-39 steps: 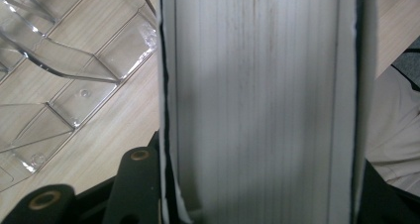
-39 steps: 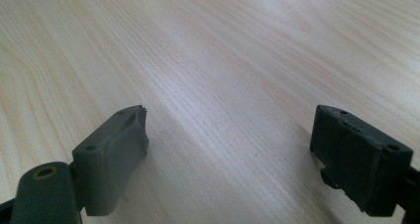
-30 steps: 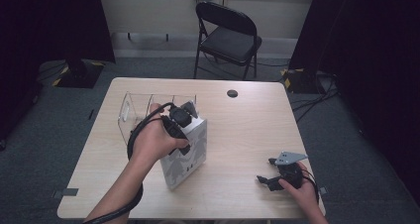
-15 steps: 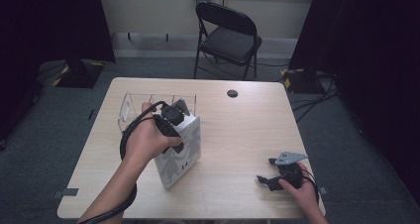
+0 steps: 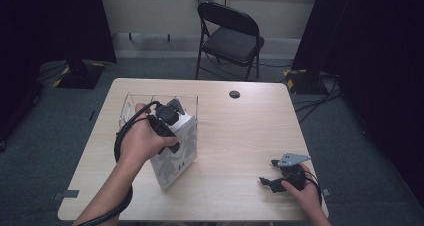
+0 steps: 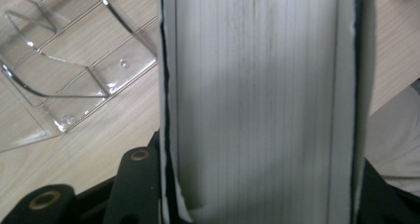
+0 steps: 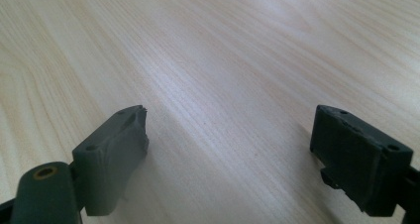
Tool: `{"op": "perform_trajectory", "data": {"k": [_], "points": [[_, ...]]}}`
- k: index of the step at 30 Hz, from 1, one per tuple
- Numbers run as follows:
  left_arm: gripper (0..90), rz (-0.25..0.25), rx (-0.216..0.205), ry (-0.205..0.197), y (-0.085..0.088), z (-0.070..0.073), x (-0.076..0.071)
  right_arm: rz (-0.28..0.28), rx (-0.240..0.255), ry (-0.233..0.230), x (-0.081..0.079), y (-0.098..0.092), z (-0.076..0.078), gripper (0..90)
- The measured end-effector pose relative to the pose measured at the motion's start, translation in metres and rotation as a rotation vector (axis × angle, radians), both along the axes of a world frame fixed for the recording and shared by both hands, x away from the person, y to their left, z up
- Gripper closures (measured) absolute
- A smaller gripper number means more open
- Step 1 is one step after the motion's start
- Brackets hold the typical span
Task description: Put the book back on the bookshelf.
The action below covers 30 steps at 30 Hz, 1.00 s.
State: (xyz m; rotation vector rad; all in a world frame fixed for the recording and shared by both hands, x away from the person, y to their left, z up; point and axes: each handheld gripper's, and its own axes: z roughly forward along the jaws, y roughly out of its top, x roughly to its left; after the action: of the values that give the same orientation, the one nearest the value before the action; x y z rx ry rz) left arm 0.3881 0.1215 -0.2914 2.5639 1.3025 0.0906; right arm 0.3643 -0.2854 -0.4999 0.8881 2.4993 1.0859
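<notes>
Jaws of left gripper point(image 5: 167, 117) around one book point(image 5: 175, 148).

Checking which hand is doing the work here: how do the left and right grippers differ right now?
The left gripper is shut on the thick white book, which stands on edge beside the clear plastic rack; the right gripper is open with nothing between its jaws. The left is raised over the book; the right sits low near the table edge. Both are hand-held.

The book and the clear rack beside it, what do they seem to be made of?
The book: paper, judging by the fine page-edge lines in the left gripper view, with a seemingly matte white patterned cover. The clear rack: probably glossy transparent plastic, maybe acrylic; the wood-grain table shows through it and its edges glint.
</notes>
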Motion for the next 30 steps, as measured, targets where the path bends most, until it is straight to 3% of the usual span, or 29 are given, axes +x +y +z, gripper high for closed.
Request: {"op": "perform_trajectory", "data": {"k": [19,24,25,26,27,28,30], "points": [[53.2,0.046,0.021,0.011,0.007,0.0,0.013,-0.001,0.0,0.001,0.0,0.0,0.0,13.7],[53.2,0.066,0.018,0.019,0.008,-0.002,0.018,0.0,0.0,0.0,0.0,0.0,0.0,13.7],[53.2,0.093,0.007,0.025,0.008,-0.003,0.019,-0.001,0.0,0.0,0.0,0.0,0.0,13.7],[53.3,0.072,0.017,0.028,0.01,-0.002,0.021,-0.001,0.0,0.0,0.0,0.0,0.0,13.7],[53.2,0.078,0.014,0.029,0.01,-0.003,0.022,-0.001,0.0,0.0,0.0,0.0,0.0,13.7],[53.2,0.115,-0.003,0.028,0.008,-0.004,0.021,0.0,-0.001,0.001,0.0,0.0,0.0,13.7],[53.3,0.086,0.017,0.024,0.01,-0.003,0.024,-0.001,-0.001,0.002,0.0,0.0,0.0,13.7]]}}
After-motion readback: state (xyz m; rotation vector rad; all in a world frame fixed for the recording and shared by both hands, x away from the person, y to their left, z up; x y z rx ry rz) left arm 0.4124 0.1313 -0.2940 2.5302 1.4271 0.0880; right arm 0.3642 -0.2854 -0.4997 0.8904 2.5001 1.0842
